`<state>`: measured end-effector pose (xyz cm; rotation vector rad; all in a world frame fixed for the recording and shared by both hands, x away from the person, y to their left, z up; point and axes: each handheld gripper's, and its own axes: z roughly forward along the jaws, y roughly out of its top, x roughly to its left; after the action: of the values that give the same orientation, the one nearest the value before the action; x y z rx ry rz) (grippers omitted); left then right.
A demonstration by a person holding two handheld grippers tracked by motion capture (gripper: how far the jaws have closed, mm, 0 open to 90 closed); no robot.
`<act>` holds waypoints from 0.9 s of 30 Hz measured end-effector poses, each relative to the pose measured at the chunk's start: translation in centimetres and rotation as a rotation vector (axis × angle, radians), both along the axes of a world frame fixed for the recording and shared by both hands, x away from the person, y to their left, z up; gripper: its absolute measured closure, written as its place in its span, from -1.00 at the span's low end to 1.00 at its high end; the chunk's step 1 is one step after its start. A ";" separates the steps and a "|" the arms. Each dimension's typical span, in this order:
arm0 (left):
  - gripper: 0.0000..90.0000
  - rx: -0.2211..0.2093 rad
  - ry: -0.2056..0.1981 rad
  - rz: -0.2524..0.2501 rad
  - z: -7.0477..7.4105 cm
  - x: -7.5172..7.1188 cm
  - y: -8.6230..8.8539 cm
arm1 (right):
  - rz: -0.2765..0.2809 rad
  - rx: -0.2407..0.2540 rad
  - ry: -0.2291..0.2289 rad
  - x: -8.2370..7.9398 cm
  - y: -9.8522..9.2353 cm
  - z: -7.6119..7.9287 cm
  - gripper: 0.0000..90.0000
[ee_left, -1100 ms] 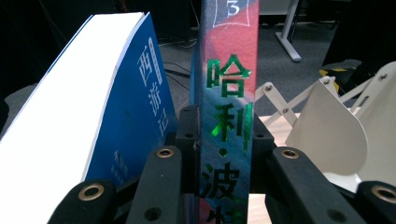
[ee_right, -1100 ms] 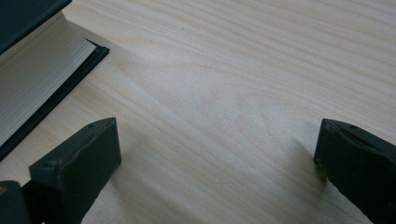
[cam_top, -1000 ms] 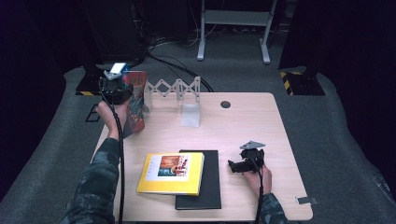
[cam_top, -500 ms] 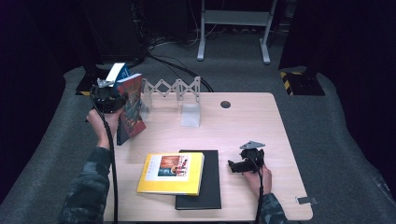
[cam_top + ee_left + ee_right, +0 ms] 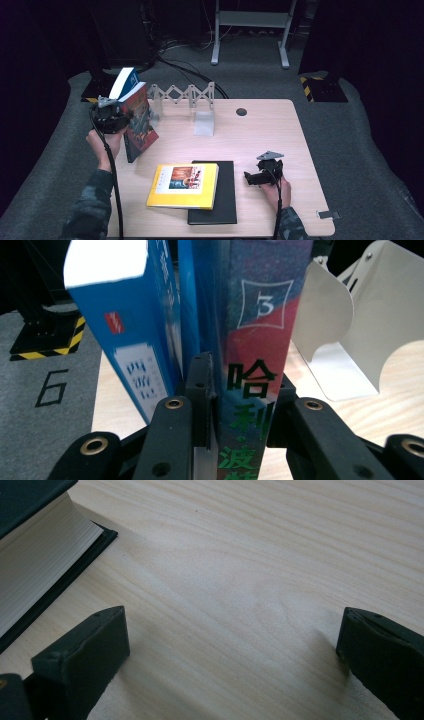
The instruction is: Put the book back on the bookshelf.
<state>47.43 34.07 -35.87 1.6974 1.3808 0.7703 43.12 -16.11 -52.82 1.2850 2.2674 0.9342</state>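
Green Chinese lettering and "3" on claw-held book spine (image 5: 257,340)

The left gripper (image 5: 243,405) rises from the bottom edge, its two black jaws clamped on the spine of an upright book (image 5: 260,340); that spine is dark blue, red and purple, bearing a boxed numeral 3 and green Chinese characters; pressed against its left side stands a second book, a blue book (image 5: 135,335) with white page edges on top and a white label with Chinese characters; at right a white metal bookend (image 5: 350,340) stands on the light wooden table (image 5: 400,410); at left lies grey floor (image 5: 45,415) marked with a 6.
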 end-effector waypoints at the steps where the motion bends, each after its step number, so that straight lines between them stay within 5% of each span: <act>1: 0.60 -0.003 -0.006 -0.001 -0.2 -0.2 0.1 | -0.006 0.006 0.004 0.0 0.1 0.0 -1.00; 17: 0.56 -0.001 0.021 -0.065 -1.8 -4.1 1.0 | -0.010 0.008 0.003 0.0 0.1 0.0 -1.00; 27: 0.45 -0.002 0.013 -0.084 -0.5 -4.1 0.8 | -0.010 0.009 0.004 0.0 0.1 0.0 -1.00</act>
<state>43.33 34.83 -36.33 1.7507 1.3097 0.7115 43.09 -16.00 -52.81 1.3015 2.2602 0.9397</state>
